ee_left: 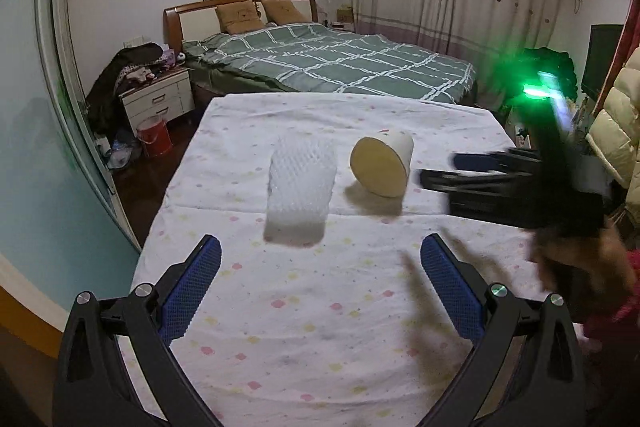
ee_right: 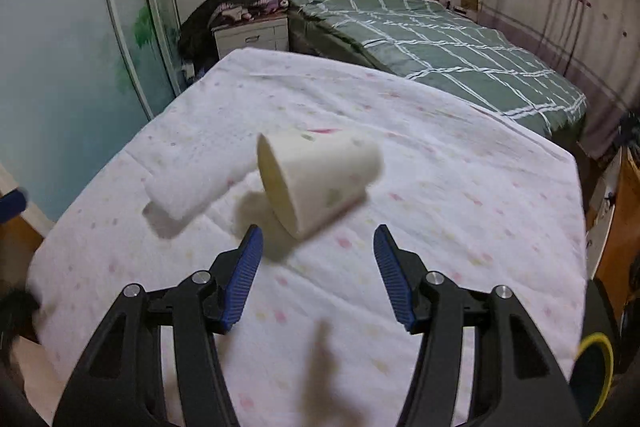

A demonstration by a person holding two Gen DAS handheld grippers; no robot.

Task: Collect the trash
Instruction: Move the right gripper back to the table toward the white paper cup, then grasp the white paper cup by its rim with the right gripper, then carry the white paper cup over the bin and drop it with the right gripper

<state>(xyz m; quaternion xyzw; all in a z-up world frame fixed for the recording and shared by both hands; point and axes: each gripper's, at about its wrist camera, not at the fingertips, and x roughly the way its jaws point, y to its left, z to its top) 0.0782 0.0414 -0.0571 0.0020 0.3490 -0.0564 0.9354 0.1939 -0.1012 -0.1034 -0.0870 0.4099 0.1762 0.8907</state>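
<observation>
Your trash lies mid-surface: a paper cup (ee_right: 320,183) tipped on its side, mouth toward you, with a white foam fruit net (ee_left: 300,183) just beside it on the left, apart from it. Both rest on the surface (ee_left: 320,307), draped in a white flower-print cloth. Your right tool (ee_right: 318,251) hangs just short of the cup, jaws apart and empty. Your left tool (ee_left: 320,259) sits nearer you than the net, jaws wide, nothing between them. Beyond the far edge stands a bed (ee_left: 340,63) with a green checked quilt.
</observation>
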